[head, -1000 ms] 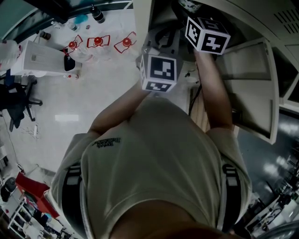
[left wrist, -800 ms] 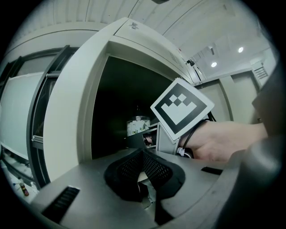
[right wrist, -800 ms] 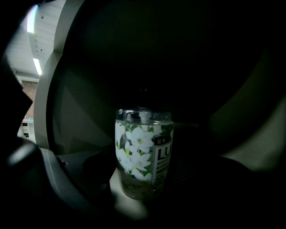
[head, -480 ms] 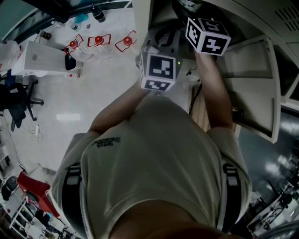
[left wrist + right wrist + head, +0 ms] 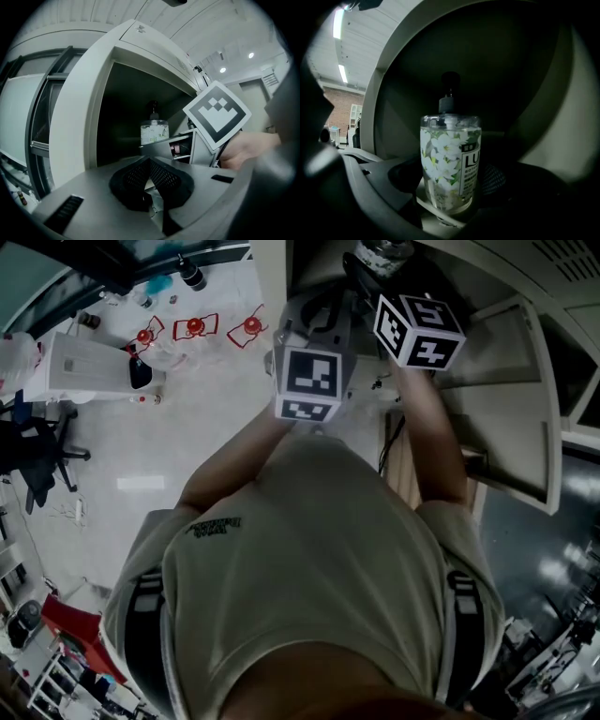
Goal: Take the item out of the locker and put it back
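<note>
2 tools: right tool [image 5: 449,179] clamps the soap bottle [image 5: 450,152] inside the locker [image 5: 389,89], left tool [image 5: 150,165] closed nearby.

- All views were dim and underexposed.
- Deep shadow filled the pale grey metal locker [image 5: 89,93]; left of it, white ceiling strip lamps [image 5: 337,23] glared.
- Inside it, the clear flower-printed soap bottle [image 5: 450,159] looked sharp.
- Both gripper views bulged, with black corners.

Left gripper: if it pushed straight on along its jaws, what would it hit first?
Most likely the right gripper. Its grey body crosses just beyond the shut jaws of the left gripper, and the soap bottle stands behind it in the locker. Depth is hard to judge here.
</note>
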`<control>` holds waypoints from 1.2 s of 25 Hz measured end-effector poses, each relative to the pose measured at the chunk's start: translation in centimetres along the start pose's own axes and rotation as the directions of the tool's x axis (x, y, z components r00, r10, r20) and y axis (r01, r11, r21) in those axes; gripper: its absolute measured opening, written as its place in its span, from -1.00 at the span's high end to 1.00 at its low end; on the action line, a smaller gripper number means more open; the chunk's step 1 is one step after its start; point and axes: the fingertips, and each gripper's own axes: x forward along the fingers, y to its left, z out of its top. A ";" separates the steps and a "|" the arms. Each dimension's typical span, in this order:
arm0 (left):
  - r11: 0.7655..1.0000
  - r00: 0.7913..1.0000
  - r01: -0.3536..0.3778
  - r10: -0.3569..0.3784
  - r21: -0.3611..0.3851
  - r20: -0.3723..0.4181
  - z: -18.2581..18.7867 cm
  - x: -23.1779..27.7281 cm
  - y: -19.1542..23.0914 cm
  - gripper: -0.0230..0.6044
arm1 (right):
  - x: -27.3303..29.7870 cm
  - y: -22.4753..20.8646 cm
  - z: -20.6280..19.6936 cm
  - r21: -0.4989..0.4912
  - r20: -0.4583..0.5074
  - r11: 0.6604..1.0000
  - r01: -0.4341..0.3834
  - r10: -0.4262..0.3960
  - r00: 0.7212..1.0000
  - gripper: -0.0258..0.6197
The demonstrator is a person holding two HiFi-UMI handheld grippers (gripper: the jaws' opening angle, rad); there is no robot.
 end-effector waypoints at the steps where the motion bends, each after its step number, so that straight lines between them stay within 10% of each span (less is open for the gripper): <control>1: 1.000 1.000 0.002 -0.002 0.000 0.002 0.1 -0.1 -0.1 0.89 | -0.4 0.1 -0.1 0.017 0.002 1.000 -0.006 0.006 1.000 -0.17; 30: 0.997 0.991 0.010 -0.021 0.080 0.131 7.3 -7.3 0.2 0.89 | -15.2 4.9 3.8 -0.010 0.148 0.996 -0.088 0.088 0.985 -0.17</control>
